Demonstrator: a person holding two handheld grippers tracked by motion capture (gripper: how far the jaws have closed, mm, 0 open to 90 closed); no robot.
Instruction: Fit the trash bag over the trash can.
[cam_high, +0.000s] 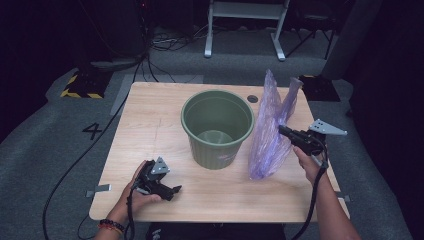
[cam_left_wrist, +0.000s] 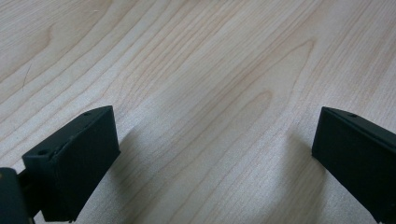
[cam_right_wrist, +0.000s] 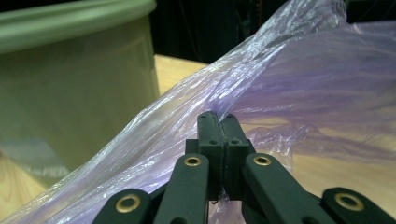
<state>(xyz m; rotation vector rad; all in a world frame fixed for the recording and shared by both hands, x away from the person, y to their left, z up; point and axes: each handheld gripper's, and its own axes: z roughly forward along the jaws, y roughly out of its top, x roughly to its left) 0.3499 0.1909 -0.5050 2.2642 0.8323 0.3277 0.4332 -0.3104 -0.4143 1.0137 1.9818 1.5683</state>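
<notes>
Wooden table (cam_high: 150, 130) — grey carpet (cam_high: 45, 135) around.

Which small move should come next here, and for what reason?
Probably bring the left gripper, open over bare table, to the purple bag. The right gripper pinches it shut beside the green bucket, and spreading it likely needs two grips.

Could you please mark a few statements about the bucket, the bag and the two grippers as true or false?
1. The right gripper is clamped on the purple plastic bag. True.
2. The bag already lines the green bucket. False: it stands beside the bucket, on the table.
3. The left gripper has its jaws apart over bare wood. True.
4. The bucket lies on its side. False: it stands upright, mouth up.
5. The left gripper holds the bucket's rim. False: it holds nothing.
</notes>
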